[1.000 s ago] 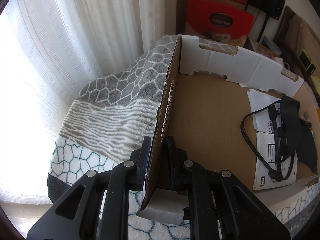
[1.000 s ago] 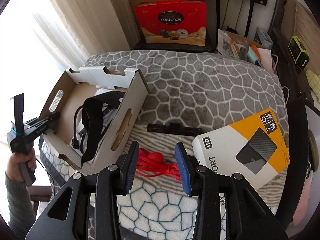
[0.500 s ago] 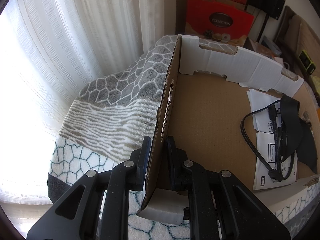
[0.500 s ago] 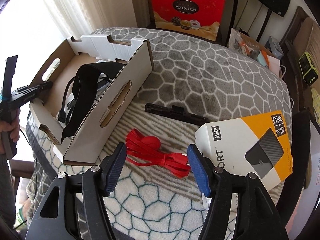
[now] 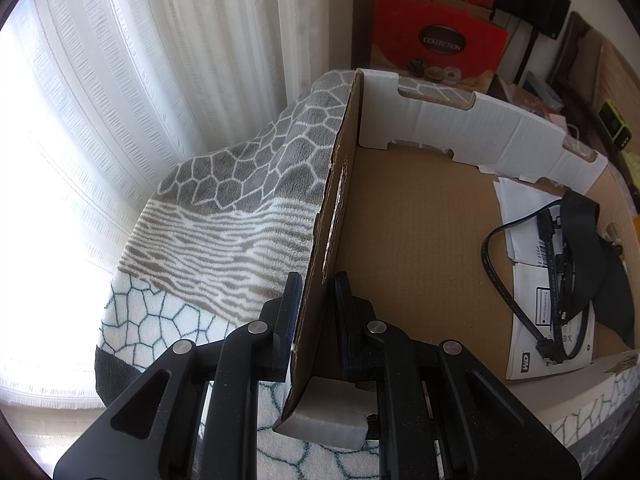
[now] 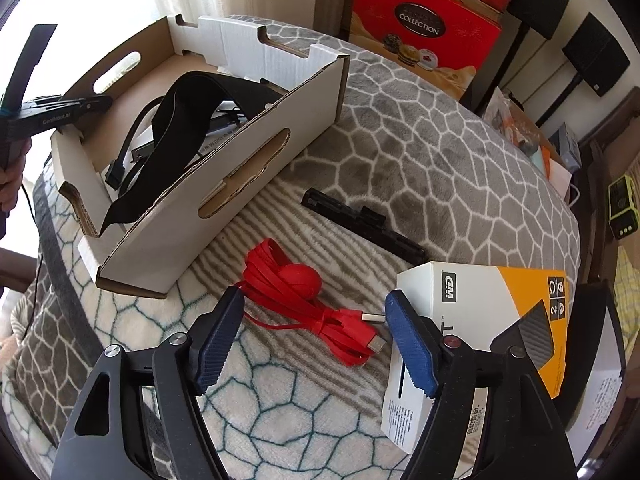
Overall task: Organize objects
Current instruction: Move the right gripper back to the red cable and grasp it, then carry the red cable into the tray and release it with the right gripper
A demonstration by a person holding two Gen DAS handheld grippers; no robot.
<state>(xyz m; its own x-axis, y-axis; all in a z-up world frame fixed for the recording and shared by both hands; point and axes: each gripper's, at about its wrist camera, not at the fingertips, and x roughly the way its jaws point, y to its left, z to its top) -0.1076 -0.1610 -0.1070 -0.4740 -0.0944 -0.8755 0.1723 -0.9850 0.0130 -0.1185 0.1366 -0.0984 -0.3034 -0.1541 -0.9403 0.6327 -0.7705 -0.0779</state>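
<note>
Now my left gripper (image 5: pixel 316 308) is clenched on the side wall of the cardboard box (image 5: pixel 420 240), one finger outside and one inside, so the box is steady on the blanket (image 6: pixel 400 152). My right gripper (image 6: pixel 314 340) is spread wide and hangs over the red cable (image 6: pixel 308 300), which lies in a loose bundle on the blanket between the box and the WD hard-drive carton (image 6: pixel 480 320). I think the next step is to pick this cable and put it in the box, beside the black strap (image 6: pixel 188 120) and the black cable (image 5: pixel 516 292). The risk, in my opinion, is that I pinch only some flat loops; then the rest can hang down, catch on the box wall, or fall. The right finger is very near the carton, so closing can push it or trap its edge. The soft blanket may also come into the grip. The black bar (image 6: pixel 360 220) is apart and should not disturb.
</note>
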